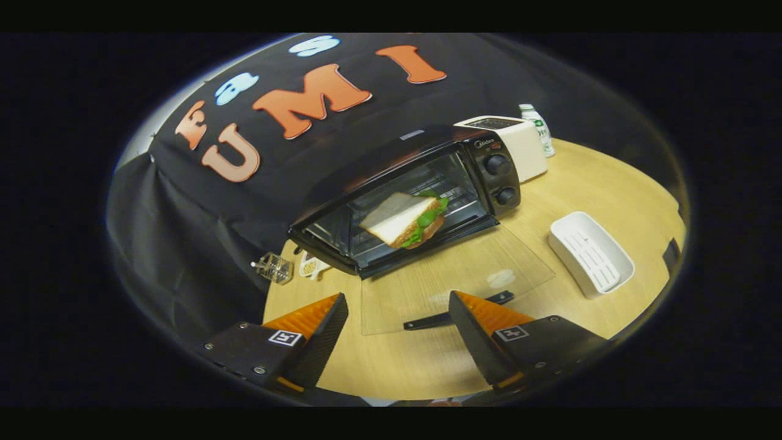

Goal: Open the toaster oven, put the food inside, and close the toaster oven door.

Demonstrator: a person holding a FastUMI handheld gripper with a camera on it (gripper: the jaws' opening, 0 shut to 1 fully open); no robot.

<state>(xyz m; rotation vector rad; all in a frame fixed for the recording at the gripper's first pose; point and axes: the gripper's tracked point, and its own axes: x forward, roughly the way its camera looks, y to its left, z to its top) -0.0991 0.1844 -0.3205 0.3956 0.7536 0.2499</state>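
Toaster oven (421, 183) sits on the round wooden table (611, 189), back to the black cloth wall. Door (455, 275) is dropped fully open: clear glass panel lying flat toward the gripper, dark bar handle (458, 310) at its near edge. Oven's long axis runs across the view, two round knobs (498, 164) stacked at its right end.

Sandwich (405, 219) is inside on the wire rack: triangular, white bread on top, green lettuce and brown crust showing along the lower right edge.

Gripper (400, 333) is released, fingers spread wide, nothing between them. It hovers low over the table, aimed at the oven mouth; the handle lies just ahead of the right finger, not touching as far as I can tell.

Other items: white ribbed plastic tray (591, 252) right of the door, white toaster (519, 137) behind the oven, small bottle (537, 125) beside it, small clear glass object (273, 267) at the table's left edge.
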